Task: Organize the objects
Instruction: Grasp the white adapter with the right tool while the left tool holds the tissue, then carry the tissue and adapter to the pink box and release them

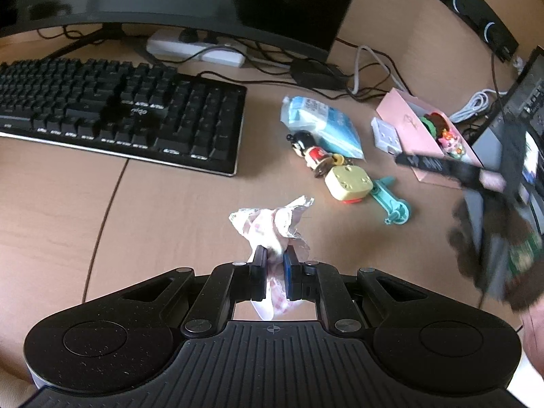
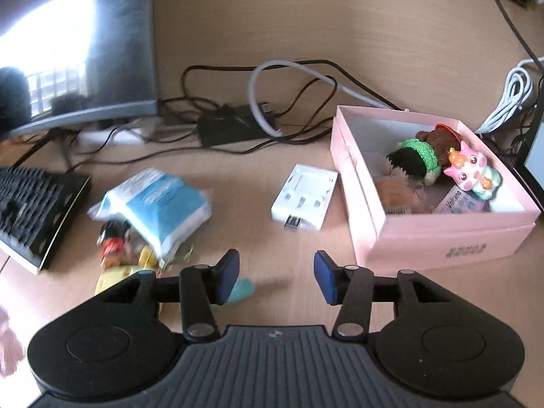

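Crumpled paper (image 1: 272, 227), white with pink marks, is pinched tight in the left gripper (image 1: 274, 265), just above the wooden desk (image 1: 153, 210). Its fingers are squeezed together on the paper. Beyond the paper lie a little doll (image 1: 311, 153), a yellow toy block (image 1: 348, 182) and a green toy key (image 1: 391, 204), close together. A blue tissue pack (image 1: 321, 124) sits just behind the doll. The black keyboard (image 1: 119, 108) is far left of the paper.

The right gripper (image 2: 275, 277) has its fingers wide apart and holds nothing. A pink box (image 2: 431, 234) sits to its right with a pink cat toy (image 2: 471, 170) and a knitted toy (image 2: 418, 153) inside. A white charger (image 2: 306, 197) lies just left of the box.
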Tool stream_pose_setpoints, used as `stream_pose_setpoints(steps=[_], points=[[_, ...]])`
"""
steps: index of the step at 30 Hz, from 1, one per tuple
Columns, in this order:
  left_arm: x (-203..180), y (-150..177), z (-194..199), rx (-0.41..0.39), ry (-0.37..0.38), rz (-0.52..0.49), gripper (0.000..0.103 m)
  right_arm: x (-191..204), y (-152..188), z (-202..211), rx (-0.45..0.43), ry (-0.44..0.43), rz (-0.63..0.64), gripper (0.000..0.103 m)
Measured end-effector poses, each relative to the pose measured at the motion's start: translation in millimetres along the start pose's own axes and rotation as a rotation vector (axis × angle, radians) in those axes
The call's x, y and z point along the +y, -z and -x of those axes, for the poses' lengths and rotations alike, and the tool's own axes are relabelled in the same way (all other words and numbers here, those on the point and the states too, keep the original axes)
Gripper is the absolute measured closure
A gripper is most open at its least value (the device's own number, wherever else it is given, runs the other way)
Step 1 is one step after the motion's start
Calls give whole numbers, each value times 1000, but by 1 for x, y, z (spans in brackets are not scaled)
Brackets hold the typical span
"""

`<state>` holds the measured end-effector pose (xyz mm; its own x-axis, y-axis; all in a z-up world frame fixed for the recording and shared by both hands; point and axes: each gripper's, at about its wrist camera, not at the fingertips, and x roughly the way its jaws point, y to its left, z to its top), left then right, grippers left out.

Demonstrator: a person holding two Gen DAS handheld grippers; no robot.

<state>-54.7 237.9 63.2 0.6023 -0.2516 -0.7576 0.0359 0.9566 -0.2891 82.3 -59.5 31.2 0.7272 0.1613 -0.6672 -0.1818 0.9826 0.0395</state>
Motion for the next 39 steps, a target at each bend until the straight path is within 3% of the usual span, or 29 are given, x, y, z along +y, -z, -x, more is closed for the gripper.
stream_pose_setpoints(steps=[8,11,13,20,25,28,32,36,37,39], points=[[11,14,29,-35,-49,14,91,12,-51,-87,164,201,-157,49],[25,21,42,-53,-90,57,91,14,-64,-109,155,216,-157,48],[32,24,48,-65,-104,79,91,13,-68,-112,165,208,-176,53],[13,21,33,-44,-29,44,91,18,-31,-70,170,88,-48,56],[-26,15,5,11,72,-42,91,-15,18,-5,192,103,-22,56],[-52,14,-17,57,110,-86,91,-31,48,34,223,45,-14,56],[-84,16,-35,104,114,-147,91,-32,74,64,216,42,49,47],[-105,13,-46,144,75,-194,91,-37,78,63,184,34,10,45],[-108,12,-47,148,61,-203,91,-36,76,60,174,35,13,45],[-114,10,-48,150,33,-231,91,-32,71,57,185,21,24,56]])
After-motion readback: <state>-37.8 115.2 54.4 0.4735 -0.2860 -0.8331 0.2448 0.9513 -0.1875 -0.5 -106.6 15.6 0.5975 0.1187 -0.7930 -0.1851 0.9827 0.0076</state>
